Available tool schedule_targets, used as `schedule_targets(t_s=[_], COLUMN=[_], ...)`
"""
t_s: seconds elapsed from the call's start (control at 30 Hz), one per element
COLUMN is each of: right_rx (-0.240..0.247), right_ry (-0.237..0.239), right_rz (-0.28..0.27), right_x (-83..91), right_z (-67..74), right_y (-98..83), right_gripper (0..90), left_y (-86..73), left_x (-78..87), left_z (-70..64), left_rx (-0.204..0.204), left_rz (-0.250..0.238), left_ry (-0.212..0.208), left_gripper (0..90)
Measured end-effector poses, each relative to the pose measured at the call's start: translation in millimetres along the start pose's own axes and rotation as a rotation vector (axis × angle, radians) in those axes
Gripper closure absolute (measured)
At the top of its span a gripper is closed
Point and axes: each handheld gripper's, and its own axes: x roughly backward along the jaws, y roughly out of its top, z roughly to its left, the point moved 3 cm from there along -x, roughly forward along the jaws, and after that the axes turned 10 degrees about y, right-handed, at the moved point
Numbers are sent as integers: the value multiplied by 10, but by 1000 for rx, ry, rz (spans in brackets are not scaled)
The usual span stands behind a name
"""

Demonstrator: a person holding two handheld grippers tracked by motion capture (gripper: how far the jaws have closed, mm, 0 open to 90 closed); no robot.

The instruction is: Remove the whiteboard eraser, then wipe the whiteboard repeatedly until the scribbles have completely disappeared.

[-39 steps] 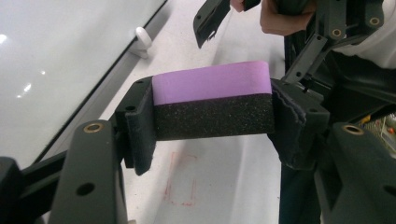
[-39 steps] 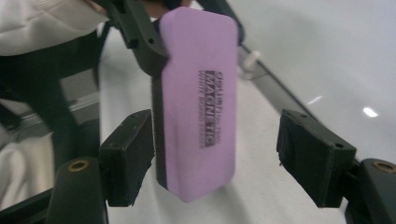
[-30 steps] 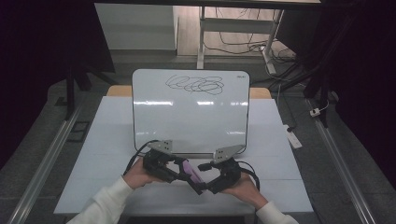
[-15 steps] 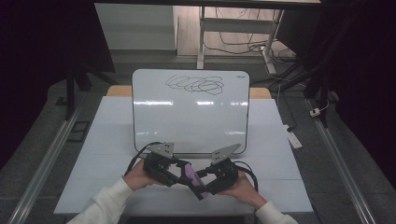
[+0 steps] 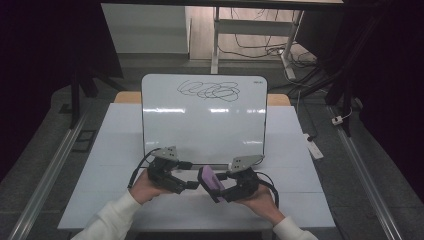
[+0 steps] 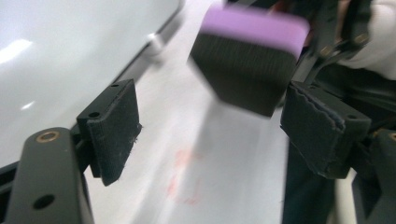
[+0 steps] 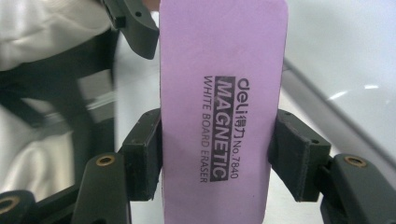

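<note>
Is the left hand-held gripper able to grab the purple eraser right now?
Probably yes: the left hand-held gripper is open, and the eraser, held by the right hand-held gripper, hangs just ahead with nothing between.

Both sleeves [image 5: 117,212] are white. Each black gripper [image 5: 192,185] carries a grey three-cornered plate [image 5: 167,152] and a black cable [image 5: 138,169]. Brass-coloured screws [image 7: 105,160] dot the jaws.

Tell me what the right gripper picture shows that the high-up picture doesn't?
Right gripper view alone: the black print on the purple eraser, reading deli, MAGNETIC, WHITE BOARD ERASER, No.7840, and that gripper's two pads pressing its long edges.

High view alone: the black scribble near the top of the whiteboard, the white table, both sleeves, and the floor with cables beyond.

Both: the eraser held in the right gripper, the left gripper close by, and part of the whiteboard.
</note>
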Motion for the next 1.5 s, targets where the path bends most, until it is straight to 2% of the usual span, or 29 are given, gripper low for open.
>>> schedule_targets(t_s=[0.07, 0.1, 0.13, 0.17, 0.2, 0.23, 0.3, 0.33, 0.37, 0.4, 0.43, 0.47, 0.53, 0.57, 0.7, 0.87, 1.17, 1.23, 1.27, 1.3, 1.4, 1.5], right_rx=[15, 15, 22, 38, 43, 43, 53, 53, 60, 61, 61, 62, 64, 66, 69, 72, 82, 77, 77, 73, 66, 64], right_ry=[-56, -56, -82, -130, -145, -145, -185, -185, -213, -225, -225, -250, -270, -281, -307, -336, -377, -420, -420, -440, -516, -598], right_rz=[-5, -5, -6, -6, -9, -9, -15, -15, -24, -30, -30, -40, -53, -60, -73, -85, -100, -109, -109, -112, -120, -137], right_x=[26, 26, 37, 56, 64, 64, 87, 87, 108, 119, 119, 145, 171, 183, 223, 252, 302, 362, 362, 386, 487, 607], right_z=[2, 2, 5, 8, 8, 8, 6, 6, 2, -1, -1, -7, -13, -18, -31, -43, -50, -76, -76, -95, -185, -333], right_y=[17, 17, 24, 32, 35, 35, 39, 39, 42, 45, 45, 48, 50, 51, 50, 46, 74, 129, 129, 158, 277, 458], right_gripper=[392, 392, 392, 393, 393, 393, 393, 393, 393, 393, 393, 393, 393, 393, 393, 393, 392, 392, 392, 392, 392, 393], left_y=[-79, -79, -120, -207, -254, -254, -350, -401, -506, -506, -559, -612, -759, -759, -915, -984, -985, -984, -983, -983, -985, -981], left_x=[56, 56, 85, 146, 180, 180, 247, 284, 360, 360, 397, 433, 527, 527, 603, 639, 628, 627, 625, 625, 630, 631], left_z=[37, 37, 61, 115, 143, 143, 197, 220, 257, 257, 269, 280, 307, 307, 350, 393, 409, 415, 418, 422, 434, 442], left_rx=[22, 22, 34, 61, 81, 81, 119, 135, 163, 163, 172, 180, 198, 198, 209, 228, 230, 231, 234, 238, 244, 244], left_rz=[0, 0, 4, 4, 2, 2, -2, -5, -6, -6, -8, -8, -6, -6, 14, 13, 19, 20, 20, 19, 17, 15], left_ry=[36, 36, 58, 104, 125, 125, 167, 182, 206, 206, 221, 234, 269, 269, 315, 333, 327, 321, 318, 316, 310, 308], left_gripper=[204, 204, 204, 203, 203, 203, 203, 203, 204, 205, 205, 208, 210, 210, 211, 209, 207, 206, 206, 206, 206, 206])
